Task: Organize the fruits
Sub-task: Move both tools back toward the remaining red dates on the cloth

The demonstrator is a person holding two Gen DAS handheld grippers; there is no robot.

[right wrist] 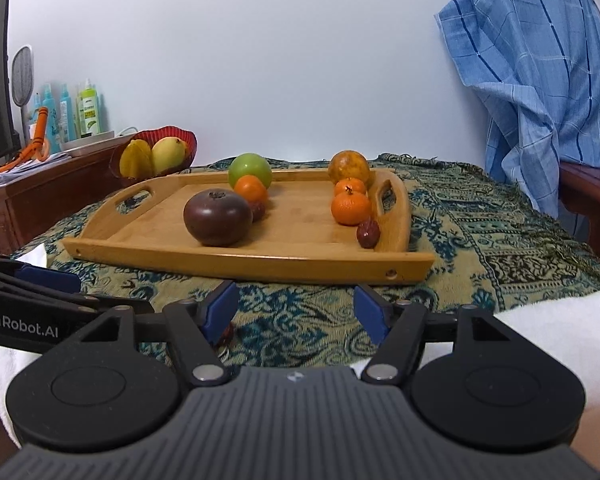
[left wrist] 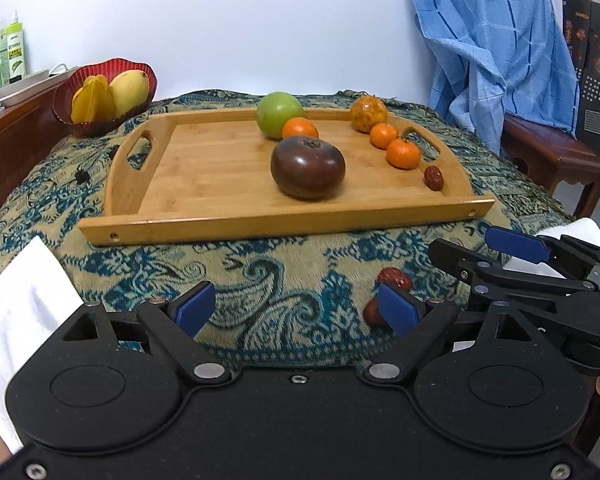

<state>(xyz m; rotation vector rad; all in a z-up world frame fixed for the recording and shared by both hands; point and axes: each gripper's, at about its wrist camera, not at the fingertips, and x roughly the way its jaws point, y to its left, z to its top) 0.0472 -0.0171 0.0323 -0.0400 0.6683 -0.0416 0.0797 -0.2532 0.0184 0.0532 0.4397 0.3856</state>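
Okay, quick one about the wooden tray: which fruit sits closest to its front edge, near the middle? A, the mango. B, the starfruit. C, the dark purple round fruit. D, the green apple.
C: the dark purple fruit lies nearest the tray's front rim, the green apple stands at the back, and the mango and starfruit are in the red bowl off the tray.

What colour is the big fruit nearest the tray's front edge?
Dark purple-brown fruit, glossy, clearest in the left wrist view.
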